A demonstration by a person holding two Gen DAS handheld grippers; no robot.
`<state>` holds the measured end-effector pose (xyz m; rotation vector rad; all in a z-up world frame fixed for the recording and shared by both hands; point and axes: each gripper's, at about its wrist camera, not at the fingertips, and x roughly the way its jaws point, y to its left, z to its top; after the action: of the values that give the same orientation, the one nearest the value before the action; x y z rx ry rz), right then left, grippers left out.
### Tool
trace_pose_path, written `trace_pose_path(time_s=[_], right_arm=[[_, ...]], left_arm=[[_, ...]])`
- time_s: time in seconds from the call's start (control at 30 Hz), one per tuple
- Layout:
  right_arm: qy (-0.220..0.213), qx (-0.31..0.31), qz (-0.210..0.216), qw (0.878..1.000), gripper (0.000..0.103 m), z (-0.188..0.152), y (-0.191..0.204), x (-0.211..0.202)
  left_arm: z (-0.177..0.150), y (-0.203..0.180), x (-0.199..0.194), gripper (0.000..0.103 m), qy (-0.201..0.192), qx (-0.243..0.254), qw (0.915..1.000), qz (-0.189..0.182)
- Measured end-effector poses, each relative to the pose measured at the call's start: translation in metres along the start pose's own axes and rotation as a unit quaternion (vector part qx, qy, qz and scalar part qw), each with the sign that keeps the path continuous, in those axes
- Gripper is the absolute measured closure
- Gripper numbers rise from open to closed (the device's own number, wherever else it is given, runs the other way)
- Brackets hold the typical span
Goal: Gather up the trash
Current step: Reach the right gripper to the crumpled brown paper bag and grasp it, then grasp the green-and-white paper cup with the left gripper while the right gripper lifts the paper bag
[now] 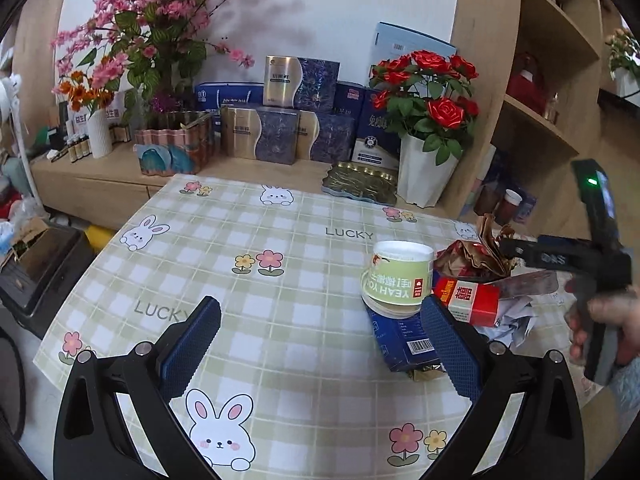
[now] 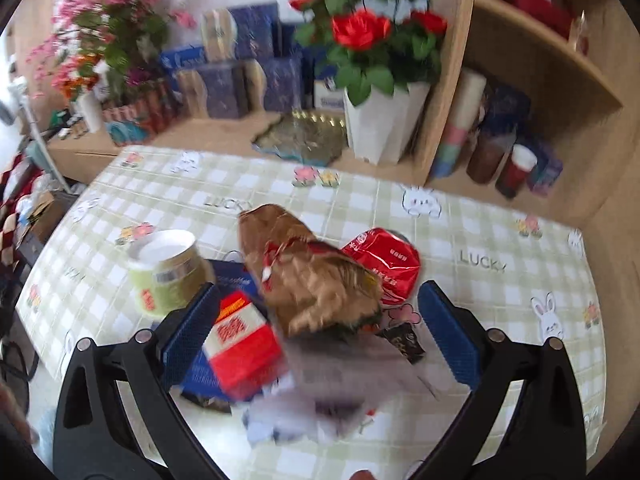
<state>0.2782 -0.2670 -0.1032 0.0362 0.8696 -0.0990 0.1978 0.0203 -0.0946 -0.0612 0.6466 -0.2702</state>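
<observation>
A: Roughly centre-right on the counter (image 1: 280,208), one heap of trash. Brown bag (image 2: 312,276) crumpled on top; red wrapper (image 2: 384,264) just behind it; red-and-white carton (image 2: 240,340) on its side beside the bag; blue box (image 1: 404,340) flat underneath; green cup (image 1: 400,276) upright at the heap's left edge, partly on the blue box. Crumpled white paper (image 1: 512,316) at the near side.

B: Handling?

A: My guess is all light. Bag and wrapper are soft, will crush and may rustle out of a loose pinch; wrapper looks glossy, so likely slick. Carton and blue box look stiffer, with flat faces good for pads. Cup is probably thin-walled: squeeze across the rim and it may buckle.

B: Where to take hold?

A: Bag first, across its bunched middle, since it sits on top. Carton across its short faces. Cup by pinching one wall, or low on the body.

B: Claws?

A: Right claw (image 2: 320,336) spread wide, nothing gripped, pads either side of carton and bag; picture blurred, so contact is uncertain. Left claw (image 1: 320,348) also spread, empty, over bare cloth, its right pad (image 1: 452,352) in front of the blue box.

B: Surroundings?

A: Rose pot (image 1: 424,172) and stacked gift boxes (image 1: 280,128) beyond the counter, well apart from the heap.
</observation>
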Motion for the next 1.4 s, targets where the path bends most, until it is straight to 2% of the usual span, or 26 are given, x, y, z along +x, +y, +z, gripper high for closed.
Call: trace_pose_path(time_s=[0.1, 0.13, 0.23, 0.27, 0.33, 0.37, 0.47, 0.67, 0.87, 0.97, 1.2, 1.4], right_arm=[[0.025, 0.007, -0.014, 1.0, 0.012, 0.003, 0.008, 0.023], [0.032, 0.006, -0.022, 0.999, 0.019, 0.003, 0.011, 0.029], [0.046, 0.008, -0.042, 0.998, 0.025, 0.0, 0.014, 0.041], [0.047, 0.006, -0.045, 0.998, 0.032, -0.001, 0.014, 0.042], [0.037, 0.001, -0.039, 0.999, 0.041, -0.001, 0.014, 0.037], [0.03, -0.002, -0.039, 0.999, 0.049, -0.001, 0.014, 0.034], [-0.014, -0.013, -0.042, 0.999, 0.063, 0.002, 0.011, 0.012], [-0.108, 0.007, -0.014, 0.994, 0.067, 0.0, -0.007, -0.04], [-0.194, 0.033, -0.017, 0.98, 0.068, -0.02, -0.029, -0.083], [-0.215, 0.049, -0.023, 0.975, 0.069, -0.029, -0.043, -0.093], [-0.215, 0.081, -0.011, 0.973, 0.069, -0.047, -0.066, -0.096], [-0.224, 0.089, -0.014, 0.97, 0.069, -0.061, -0.067, -0.098]], left_arm=[[-0.002, 0.001, 0.002, 0.005, 0.003, 0.006, 1.0, -0.005], [-0.004, 0.001, 0.002, 0.005, 0.005, 0.007, 0.9999, -0.006], [-0.006, 0.003, 0.005, 0.005, 0.01, 0.006, 0.9999, -0.011], [-0.005, 0.004, 0.005, 0.005, 0.012, 0.006, 0.9998, -0.013], [-0.005, 0.006, 0.005, 0.005, 0.011, 0.004, 0.9999, -0.012], [-0.005, 0.006, 0.005, 0.005, 0.011, 0.002, 0.9999, -0.011], [-0.005, 0.006, 0.007, 0.005, 0.015, -0.007, 0.9996, -0.021], [-0.005, -0.006, 0.007, 0.005, 0.02, -0.002, 0.9989, -0.042], [-0.004, -0.025, 0.018, 0.005, 0.035, 0.008, 0.9973, -0.064], [-0.002, -0.034, 0.031, 0.005, 0.044, 0.014, 0.9963, -0.073], [0.016, -0.061, 0.097, 0.005, 0.086, 0.016, 0.9914, -0.097], [0.031, -0.078, 0.149, 0.005, 0.127, 0.016, 0.9885, -0.08]])
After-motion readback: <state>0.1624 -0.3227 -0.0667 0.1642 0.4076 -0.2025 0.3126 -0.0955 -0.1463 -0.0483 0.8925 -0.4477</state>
